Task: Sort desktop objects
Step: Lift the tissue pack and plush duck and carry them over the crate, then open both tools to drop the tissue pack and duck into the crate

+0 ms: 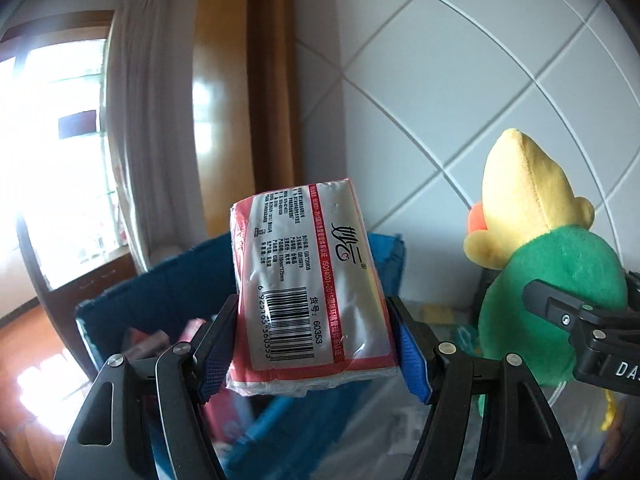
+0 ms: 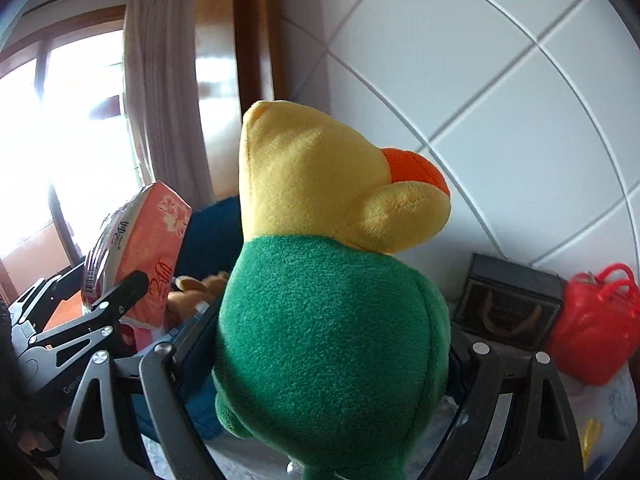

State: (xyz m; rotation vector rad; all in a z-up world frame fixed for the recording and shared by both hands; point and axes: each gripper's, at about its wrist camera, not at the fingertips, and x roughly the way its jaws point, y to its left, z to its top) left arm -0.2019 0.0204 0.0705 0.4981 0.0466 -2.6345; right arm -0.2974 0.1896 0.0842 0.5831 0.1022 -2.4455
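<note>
We are pinching a tissue pack (image 1: 308, 284) in our left gripper (image 1: 312, 344) mid-frame, while our right gripper (image 2: 332, 360) is clamping a plush duck (image 2: 328, 320).

Tissue pack (image 1: 308, 280): red-white, black barcode. Plush duck (image 2: 332, 280): yellow head, orange beak, green body. Bin (image 1: 160, 292): blue.

Tissue pack (image 1: 308, 280) left of plush duck (image 1: 548, 264)

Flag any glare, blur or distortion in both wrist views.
Left wrist: window blown out, tile lines bowed by the fisheye, blue bin soft, tissue pack barcode sharp. Right wrist: same window glare, plush duck crisp, red bag slightly smeared at the edge.
</note>
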